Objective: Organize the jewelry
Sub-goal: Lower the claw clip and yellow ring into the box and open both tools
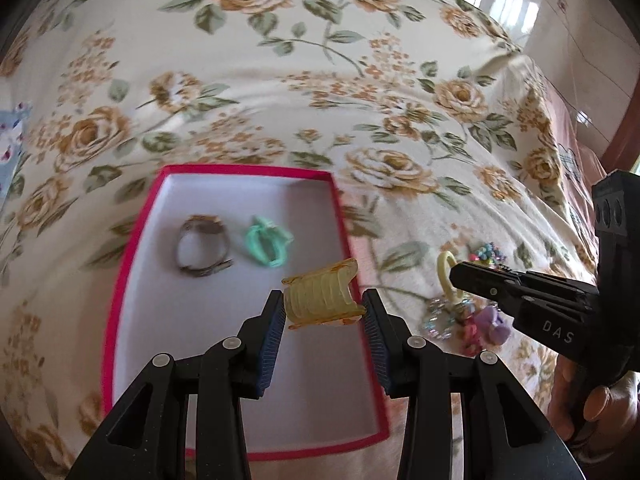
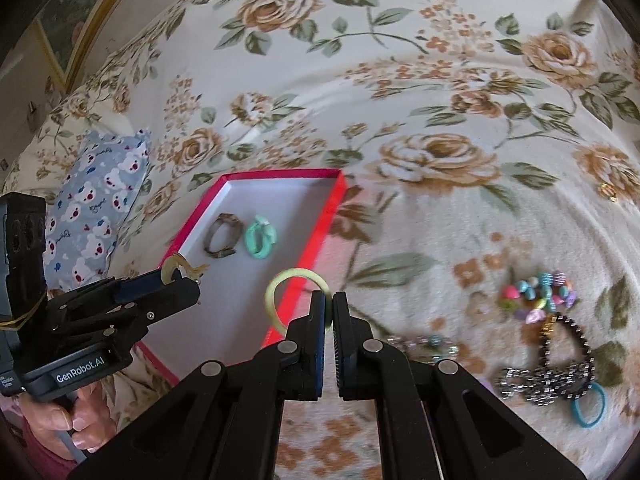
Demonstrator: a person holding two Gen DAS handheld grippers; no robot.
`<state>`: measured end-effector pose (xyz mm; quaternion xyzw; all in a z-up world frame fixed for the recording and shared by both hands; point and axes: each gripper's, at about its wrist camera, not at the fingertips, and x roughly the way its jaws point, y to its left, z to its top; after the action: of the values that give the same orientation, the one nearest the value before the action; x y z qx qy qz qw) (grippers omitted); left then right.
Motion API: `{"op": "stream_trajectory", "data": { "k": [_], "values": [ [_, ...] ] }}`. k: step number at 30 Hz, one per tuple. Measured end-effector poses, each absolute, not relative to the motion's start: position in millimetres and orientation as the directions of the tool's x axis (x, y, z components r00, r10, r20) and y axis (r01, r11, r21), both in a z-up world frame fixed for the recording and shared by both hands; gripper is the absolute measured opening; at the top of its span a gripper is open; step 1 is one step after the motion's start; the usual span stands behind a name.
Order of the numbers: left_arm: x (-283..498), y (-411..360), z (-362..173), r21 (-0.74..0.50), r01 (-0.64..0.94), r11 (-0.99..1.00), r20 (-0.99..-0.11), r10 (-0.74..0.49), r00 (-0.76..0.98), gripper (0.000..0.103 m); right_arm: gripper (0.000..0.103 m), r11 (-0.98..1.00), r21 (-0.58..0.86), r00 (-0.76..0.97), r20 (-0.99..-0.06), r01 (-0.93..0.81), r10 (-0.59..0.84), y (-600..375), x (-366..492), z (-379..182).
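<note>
Two grippers carrying hair accessories toward a red box on a floral bedspread.

The left gripper (image 1: 324, 307) pinches a yellow hair claw (image 1: 323, 298) above the red box (image 1: 132, 248); the right gripper (image 2: 330, 308), pressed nearly together, pinches a pale yellow ring (image 2: 280, 280) over the box's near rim. Risk, as judged: the thin ring, held only at its edge, may slip and drop outside, among the beaded bracelets (image 2: 536, 292) still on the bedspread (image 2: 400, 80).

Bed under rose-print blanket, daylight.
Cream floral blanket (image 2: 400, 92) fills both views; koala-print blue pillow (image 2: 96, 208) at 9 o'clock; gilt-framed picture (image 2: 68, 20) at 10; glossy tiled floor (image 1: 560, 32) reflecting window light, 2 o'clock.
</note>
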<state>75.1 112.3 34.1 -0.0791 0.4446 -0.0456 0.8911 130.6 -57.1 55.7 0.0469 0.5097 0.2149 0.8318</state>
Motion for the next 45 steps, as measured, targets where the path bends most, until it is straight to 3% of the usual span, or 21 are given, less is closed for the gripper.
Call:
{"op": "stream_trajectory", "data": {
  "k": [16,45],
  "values": [
    [56,179,21,-0.203,-0.15,0.968,-0.798,-0.075,0.597,0.039,0.004,0.857,0.307,0.317,-0.834,-0.414,0.451,19,132,40],
    [114,197,-34,-0.167,-0.213,0.963,-0.841,-0.026,0.541,0.039,0.008,0.864,0.248,0.249,-0.89,-0.438,0.382,54,169,-10]
  ]
}}
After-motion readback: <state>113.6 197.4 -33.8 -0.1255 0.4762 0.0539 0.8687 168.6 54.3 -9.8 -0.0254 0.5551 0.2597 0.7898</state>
